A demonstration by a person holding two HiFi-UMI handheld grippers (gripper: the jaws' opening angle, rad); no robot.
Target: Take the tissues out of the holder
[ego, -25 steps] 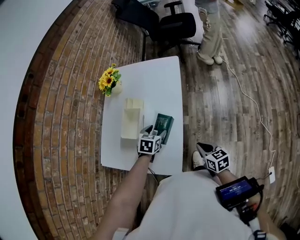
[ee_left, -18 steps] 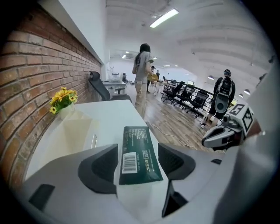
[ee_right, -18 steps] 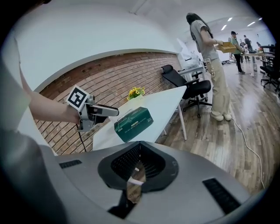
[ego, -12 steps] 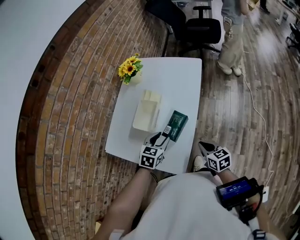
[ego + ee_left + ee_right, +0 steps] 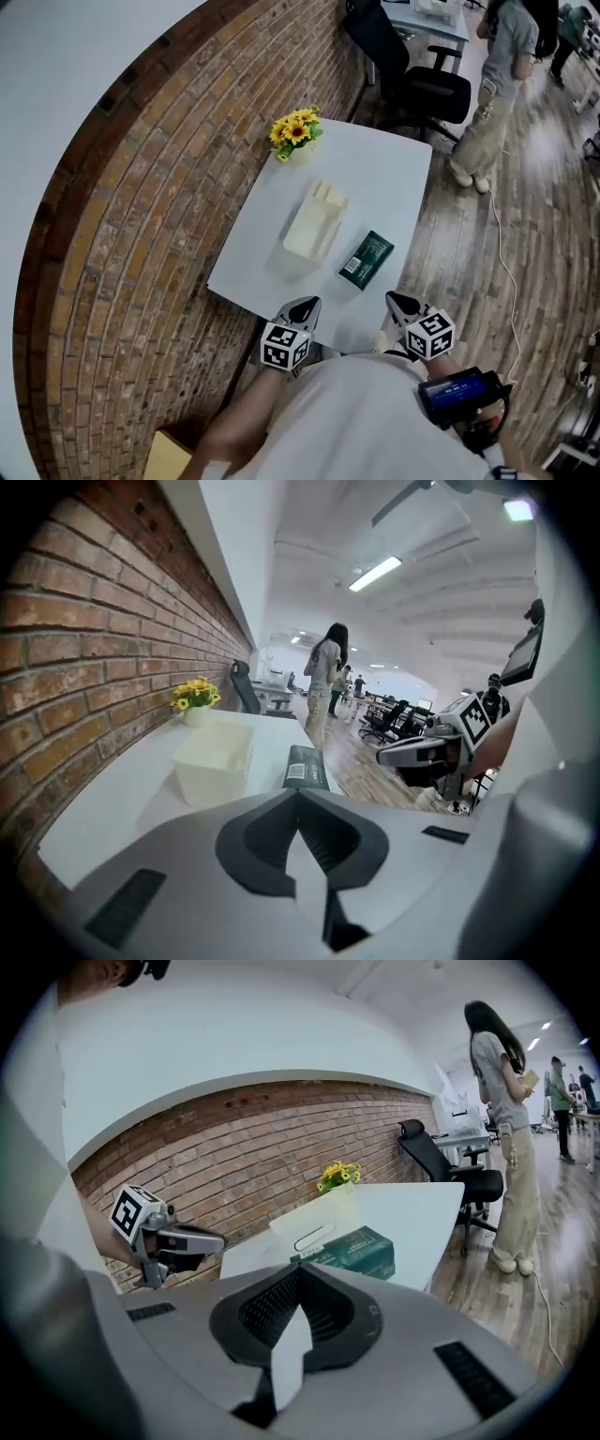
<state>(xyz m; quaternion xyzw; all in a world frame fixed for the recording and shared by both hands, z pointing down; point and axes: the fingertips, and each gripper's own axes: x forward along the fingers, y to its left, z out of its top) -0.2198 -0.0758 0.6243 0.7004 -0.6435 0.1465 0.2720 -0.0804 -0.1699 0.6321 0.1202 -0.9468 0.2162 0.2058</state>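
Note:
A cream tissue holder (image 5: pixel 316 225) stands in the middle of the white table (image 5: pixel 384 178). To its right a dark green tissue pack (image 5: pixel 367 259) lies flat on the tabletop, apart from the holder. My left gripper (image 5: pixel 305 307) hangs at the table's near edge, short of the pack; its jaws have just been closing and stand shut with nothing between them. My right gripper (image 5: pixel 398 302) is level with it, off the table's near right corner, also shut and empty. In the left gripper view the holder (image 5: pixel 214 766) and pack (image 5: pixel 303 766) lie ahead of the left gripper (image 5: pixel 298 794).
A pot of yellow flowers (image 5: pixel 295 131) stands at the table's far left corner against the brick wall (image 5: pixel 141 187). Beyond the table are a black office chair (image 5: pixel 441 89) and a standing person (image 5: pixel 502 56). Wooden floor lies to the right.
Both grippers have drawn back from the table toward the body and risen. The left gripper has left the green pack, which stays on the table, and its jaws have shut.

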